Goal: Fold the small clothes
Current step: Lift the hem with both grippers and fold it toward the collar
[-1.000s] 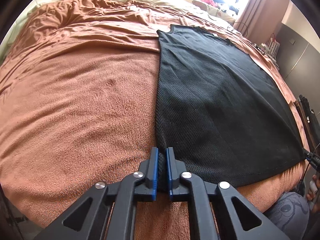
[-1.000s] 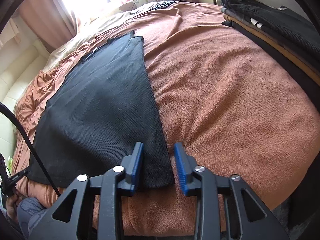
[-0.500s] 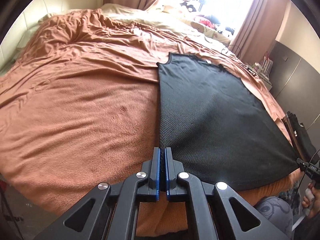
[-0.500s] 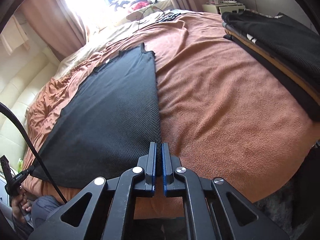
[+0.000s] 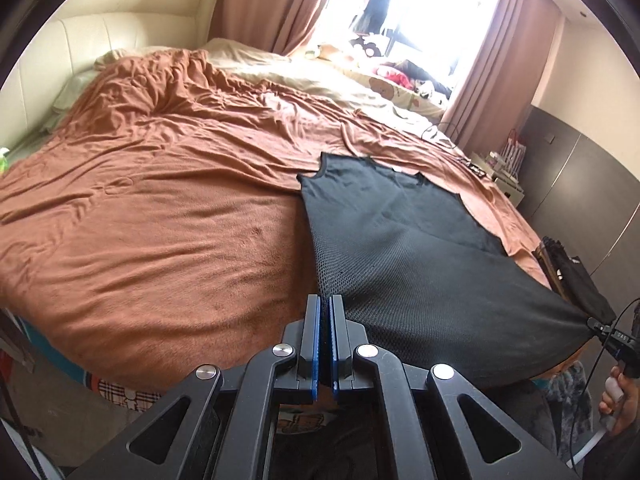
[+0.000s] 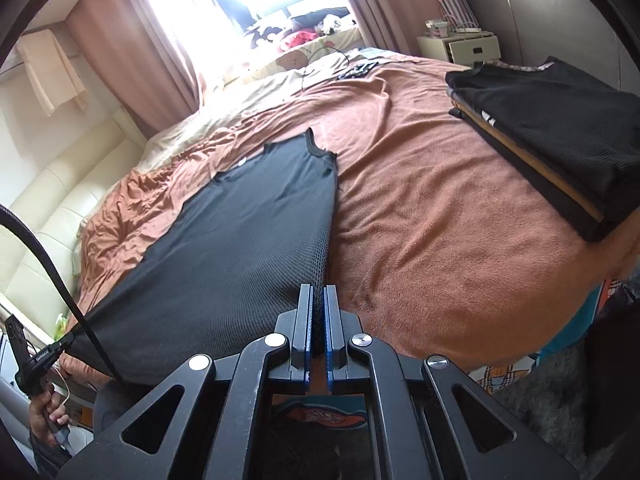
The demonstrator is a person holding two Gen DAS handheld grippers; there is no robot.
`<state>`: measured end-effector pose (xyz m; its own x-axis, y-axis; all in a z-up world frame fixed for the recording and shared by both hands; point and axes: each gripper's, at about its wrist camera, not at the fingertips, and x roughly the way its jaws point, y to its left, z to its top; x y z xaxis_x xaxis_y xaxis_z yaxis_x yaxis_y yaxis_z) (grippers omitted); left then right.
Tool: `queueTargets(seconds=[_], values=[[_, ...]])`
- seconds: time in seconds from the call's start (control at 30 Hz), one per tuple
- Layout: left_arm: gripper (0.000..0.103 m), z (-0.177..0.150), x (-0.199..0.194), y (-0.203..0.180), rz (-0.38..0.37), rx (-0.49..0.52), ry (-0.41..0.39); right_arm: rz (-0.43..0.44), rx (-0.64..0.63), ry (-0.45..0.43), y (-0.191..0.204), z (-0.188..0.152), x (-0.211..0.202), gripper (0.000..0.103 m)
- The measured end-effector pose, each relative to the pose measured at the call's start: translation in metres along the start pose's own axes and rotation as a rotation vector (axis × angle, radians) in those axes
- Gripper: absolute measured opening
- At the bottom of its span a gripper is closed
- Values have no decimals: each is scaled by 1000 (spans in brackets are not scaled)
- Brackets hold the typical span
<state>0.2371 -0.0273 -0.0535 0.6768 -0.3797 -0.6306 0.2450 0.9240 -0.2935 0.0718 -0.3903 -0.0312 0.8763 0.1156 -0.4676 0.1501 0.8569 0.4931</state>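
Garment: black mesh sleeveless top (image 5: 404,248), near hem lifted, far neckline flat on rust-brown fleece blanket (image 5: 160,240).
Left gripper (image 5: 324,312): clenched on near-left hem corner.
Right gripper (image 6: 317,304): clenched on near-right corner.
Axis: runs away from both, equally near.

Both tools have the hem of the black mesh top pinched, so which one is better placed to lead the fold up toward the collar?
Neither clearly. The left tool and right tool each clamp a hem corner of the black mesh top, hem lifted; move together.
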Motion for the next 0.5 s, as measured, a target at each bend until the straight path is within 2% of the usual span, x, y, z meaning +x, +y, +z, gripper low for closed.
queueTargets(seconds=[0.5], values=[[3, -51, -96, 2, -20, -29, -102, 65, -42, -54, -1, -37, -87, 1]])
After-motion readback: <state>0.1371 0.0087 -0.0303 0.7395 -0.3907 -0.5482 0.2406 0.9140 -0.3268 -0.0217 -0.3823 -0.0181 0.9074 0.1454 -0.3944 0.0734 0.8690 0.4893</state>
